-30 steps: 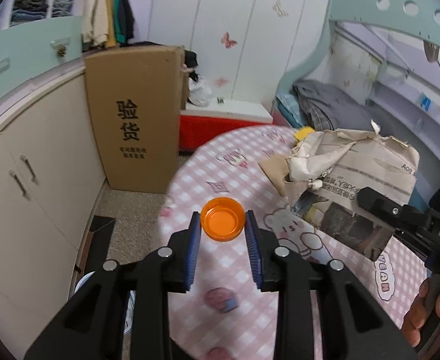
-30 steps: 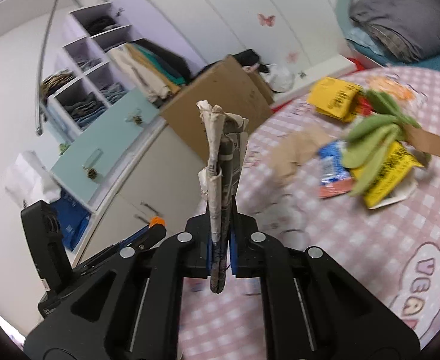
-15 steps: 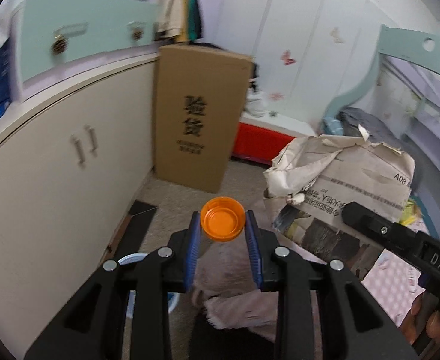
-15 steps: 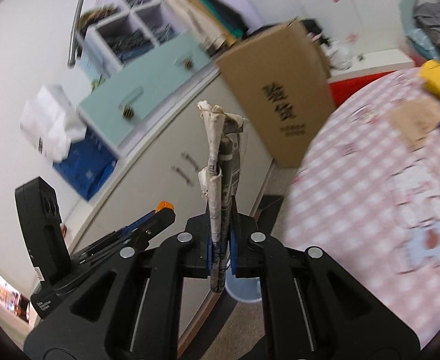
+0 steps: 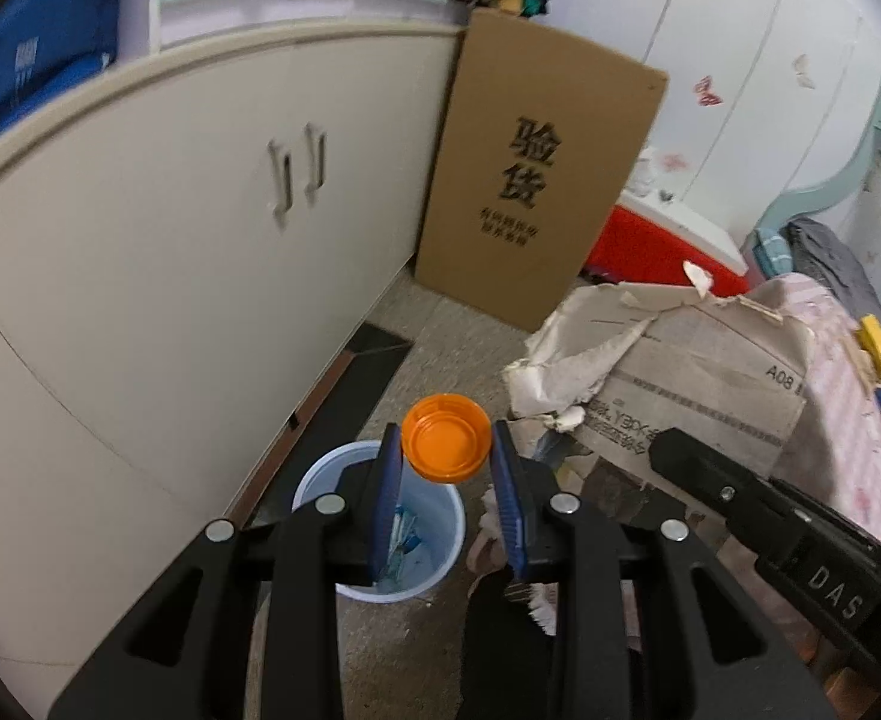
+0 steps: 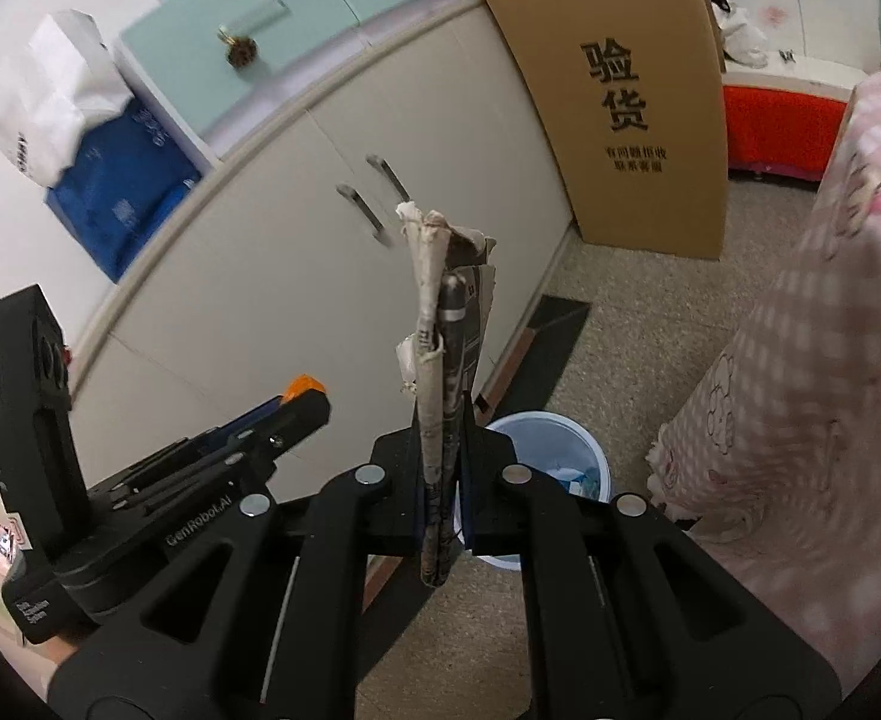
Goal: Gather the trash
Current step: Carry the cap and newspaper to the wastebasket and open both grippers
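A tall cardboard box (image 5: pixel 536 180) printed with black characters stands on the speckled floor (image 6: pixel 638 336), leaning against the right end of a cream cabinet (image 5: pixel 200 240) with two handles (image 5: pixel 296 171). Farther right sits a red box (image 5: pixel 662 240). Pink checked tablecloth (image 6: pixel 812 372) hangs at the right.

Left tongs (image 5: pixel 445 462): matte black plastic linkage arms with triangular cut-outs, four round silver screw heads across the knuckles, two flat blue ribbed pads (image 5: pixel 385 498) on the inner faces.

Right tongs (image 6: pixel 443 450): same black build, same silver screws, blue pads nearly hidden.

Seen from the right tongs' camera, the other unit's black body carries white lettering "GenRobot.AI". From the left tongs' camera, the neighbouring arm reads "DAS". A sliver of skin shows below that lettering, at the frame edge.
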`<state>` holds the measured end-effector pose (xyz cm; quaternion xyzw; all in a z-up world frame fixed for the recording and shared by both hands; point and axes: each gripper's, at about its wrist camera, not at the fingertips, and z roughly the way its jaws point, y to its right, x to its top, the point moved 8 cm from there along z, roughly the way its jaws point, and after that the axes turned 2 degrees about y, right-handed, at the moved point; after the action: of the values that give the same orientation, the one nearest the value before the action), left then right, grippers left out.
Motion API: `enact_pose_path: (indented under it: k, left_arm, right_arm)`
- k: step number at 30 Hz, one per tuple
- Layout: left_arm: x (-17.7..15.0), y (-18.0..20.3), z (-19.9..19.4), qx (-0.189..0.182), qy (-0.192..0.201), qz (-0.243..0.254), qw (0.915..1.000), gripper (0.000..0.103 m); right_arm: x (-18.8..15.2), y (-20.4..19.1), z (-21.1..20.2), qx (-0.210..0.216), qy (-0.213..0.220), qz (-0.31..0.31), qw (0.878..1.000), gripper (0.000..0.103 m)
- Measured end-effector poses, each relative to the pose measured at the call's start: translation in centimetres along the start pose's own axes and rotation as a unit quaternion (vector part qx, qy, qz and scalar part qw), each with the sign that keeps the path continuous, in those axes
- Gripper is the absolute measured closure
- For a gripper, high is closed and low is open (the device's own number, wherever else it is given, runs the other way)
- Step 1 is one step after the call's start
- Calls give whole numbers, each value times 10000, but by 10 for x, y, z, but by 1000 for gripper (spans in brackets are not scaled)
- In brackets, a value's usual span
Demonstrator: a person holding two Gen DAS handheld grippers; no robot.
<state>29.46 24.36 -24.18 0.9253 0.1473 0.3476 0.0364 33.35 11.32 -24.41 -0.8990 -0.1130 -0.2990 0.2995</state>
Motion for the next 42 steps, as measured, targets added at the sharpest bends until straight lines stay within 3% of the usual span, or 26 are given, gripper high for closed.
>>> enact_pose_path:
  k: [3, 6, 7, 17, 29, 38, 40, 42]
  left_arm:
    - [0, -12, 20, 106, -58, -89, 9999, 73]
    - [-2, -20, 38, 128, -254, -257, 9993, 49]
    - [-3, -24, 43, 143, -285, -315, 9990, 47]
    - [-16, -35, 50, 197, -360, -427, 9982, 43]
    - [-13, -47, 42, 261, -247, -539, 9979, 40]
    - [-11, -68, 29, 404, -83, -885, 9952, 37]
    - [-9, -75, 25, 498, -6, -1038, 9933, 34]
    - [-7, -86, 21, 543, 43, -1285, 9902, 32]
  right_arm:
    - [-3, 4, 17, -97, -81, 36, 9999, 95]
    - [-7, 10, 31, -169, -190, 65, 9997, 95]
    - [-7, 12, 33, -187, -212, 64, 9996, 95]
    - [-19, 11, 52, -198, -425, 45, 9989, 95]
    - [-21, -3, 57, -152, -440, -44, 9989, 95]
    - [-15, -18, 63, -23, -370, -162, 9992, 94]
    - [-10, -20, 64, 111, -177, -97, 9997, 90]
    - [-8, -19, 68, 154, -130, 25, 9998, 58]
